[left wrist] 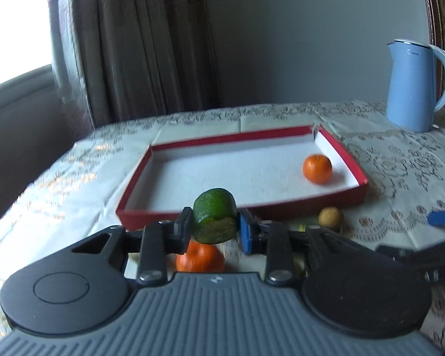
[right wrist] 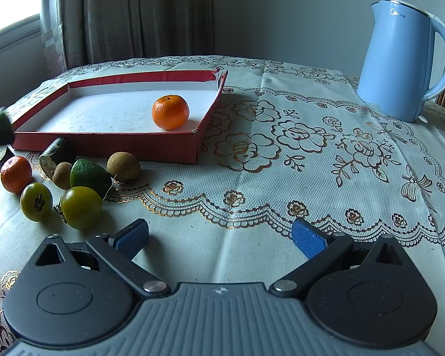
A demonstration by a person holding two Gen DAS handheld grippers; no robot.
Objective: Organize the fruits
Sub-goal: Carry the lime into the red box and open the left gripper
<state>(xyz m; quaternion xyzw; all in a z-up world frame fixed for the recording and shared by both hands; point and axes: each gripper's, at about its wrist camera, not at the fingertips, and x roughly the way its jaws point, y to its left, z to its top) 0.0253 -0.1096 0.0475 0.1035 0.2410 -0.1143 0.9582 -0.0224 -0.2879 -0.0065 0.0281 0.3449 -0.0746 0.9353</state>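
Observation:
My left gripper (left wrist: 215, 227) is shut on a cut green fruit piece (left wrist: 214, 218) and holds it above the table, just in front of the red tray (left wrist: 192, 212). One orange mandarin (left wrist: 317, 168) lies in the tray's right part; it also shows in the right wrist view (right wrist: 170, 111). My right gripper (right wrist: 219, 238) is open and empty over the tablecloth. To its left lies a cluster of fruit: a mandarin (right wrist: 15, 173), two green tomatoes (right wrist: 80, 206), a green fruit piece (right wrist: 89, 176), brown longans (right wrist: 123, 166) and dark cut pieces (right wrist: 56, 154).
A light blue kettle (right wrist: 402, 59) stands at the back right of the table. The red tray (right wrist: 109, 142) lies at the back left. Curtains and a window are behind the table. The lace tablecloth (right wrist: 311, 154) covers the whole top.

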